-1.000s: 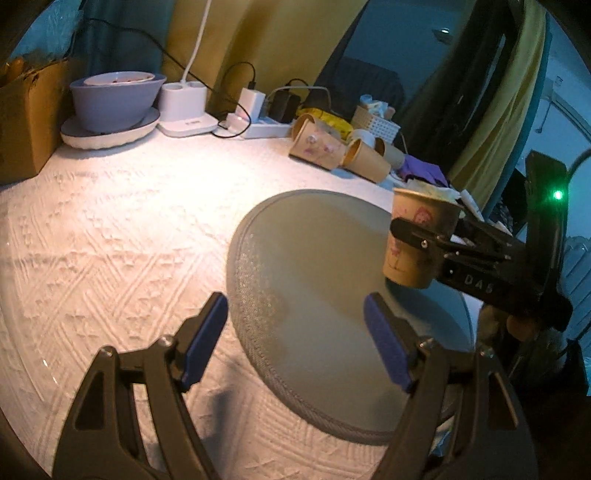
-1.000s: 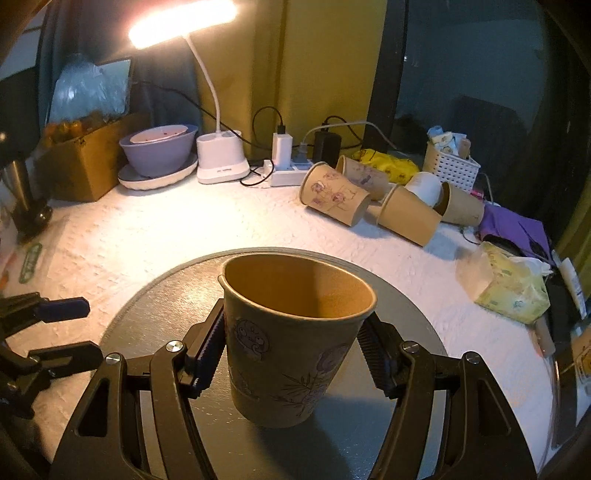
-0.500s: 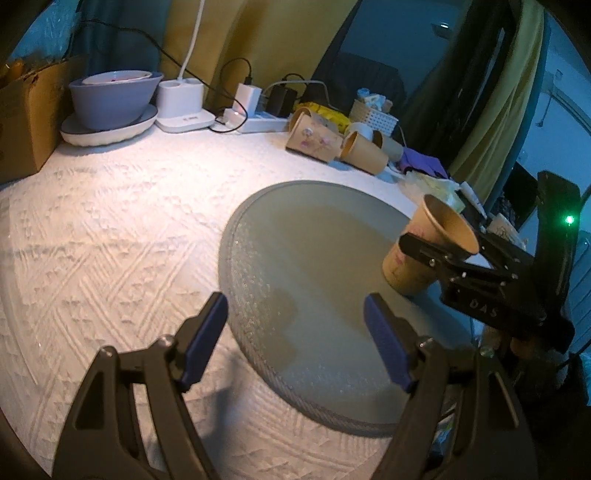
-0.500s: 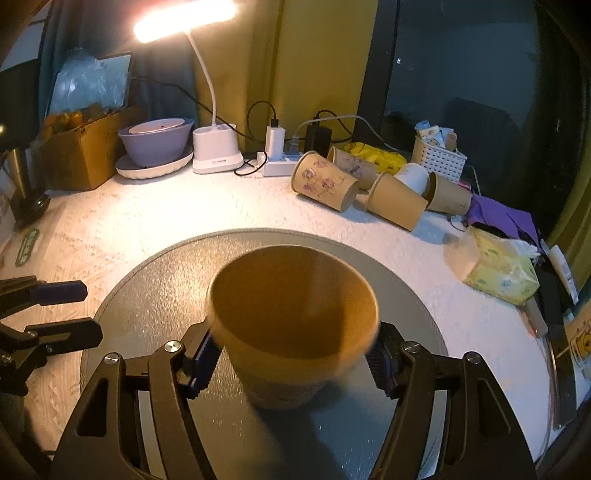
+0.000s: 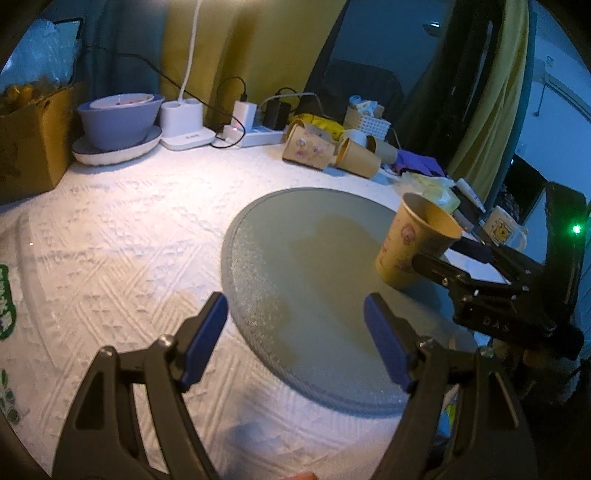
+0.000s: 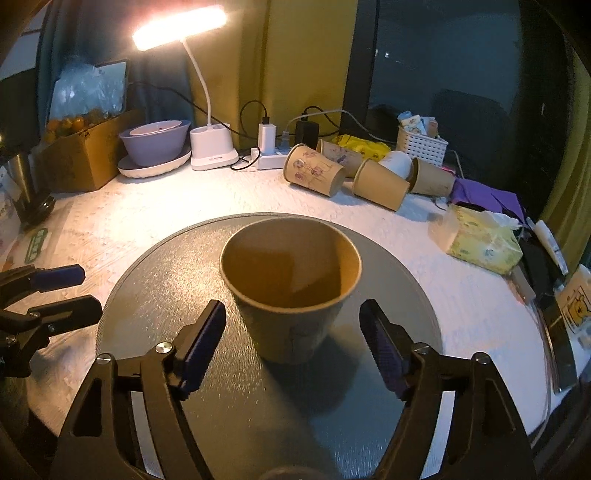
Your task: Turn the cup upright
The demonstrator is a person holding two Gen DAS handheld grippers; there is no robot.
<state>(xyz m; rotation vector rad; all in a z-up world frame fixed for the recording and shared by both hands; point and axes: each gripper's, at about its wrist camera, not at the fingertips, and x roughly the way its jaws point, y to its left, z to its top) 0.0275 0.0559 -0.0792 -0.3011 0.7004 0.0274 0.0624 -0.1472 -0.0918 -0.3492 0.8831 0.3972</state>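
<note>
Right claw (image 6: 291,343) released, now spread; tapered paper cup (image 6: 291,284) upright on pebbled round mat (image 6: 147,295); left claw (image 5: 295,339) spread.

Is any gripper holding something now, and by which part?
Nothing is held. The right gripper is open around the upright cup without touching it; the left gripper is open, empty.

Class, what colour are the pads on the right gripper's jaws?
Dark blue pads, clearest in the right wrist view, either side of the paper cup.

A home tabletop: desk lamp (image 6: 180,27), power strip (image 6: 271,158), tissue pack (image 6: 482,240), curtains (image 6: 306,66).
</note>
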